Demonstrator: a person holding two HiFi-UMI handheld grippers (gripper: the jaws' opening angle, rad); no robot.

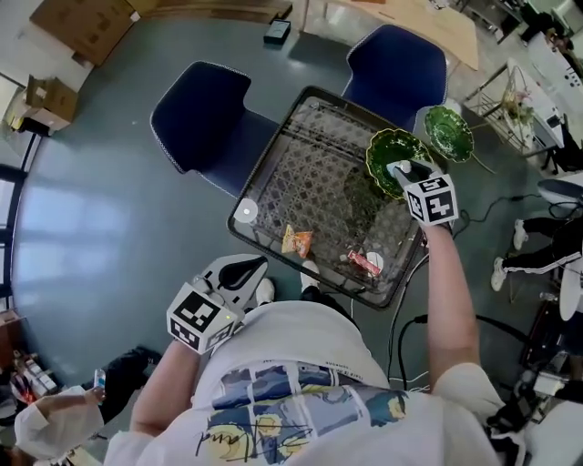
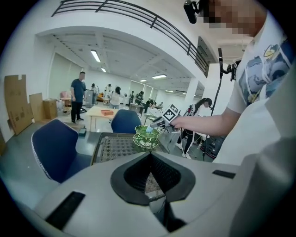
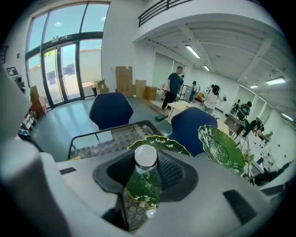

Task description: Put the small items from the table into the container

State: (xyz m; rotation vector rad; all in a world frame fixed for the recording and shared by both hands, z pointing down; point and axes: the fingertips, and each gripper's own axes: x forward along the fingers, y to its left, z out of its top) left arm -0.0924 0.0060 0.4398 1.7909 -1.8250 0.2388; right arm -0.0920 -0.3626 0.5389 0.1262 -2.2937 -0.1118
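My right gripper (image 1: 402, 170) is shut on a small clear bottle with a white cap (image 3: 145, 157). It holds the bottle just over a green leaf-shaped dish (image 1: 390, 157) at the table's far right corner. A second green dish (image 1: 448, 133) stands beside it, off the table's edge. On the patterned table top (image 1: 310, 168) lie an orange snack packet (image 1: 296, 241), a red-and-white packet (image 1: 366, 262) and a small white round item (image 1: 244, 211). My left gripper (image 1: 242, 271) hangs at the table's near edge, close to my body, jaws together with nothing in them.
Two blue chairs (image 1: 200, 114) (image 1: 397, 56) stand on the far side of the table. Cables (image 1: 410, 328) run along the floor at the right. Cardboard boxes (image 1: 82, 23) sit far off at the left. Other people stand in the room (image 2: 77, 95).
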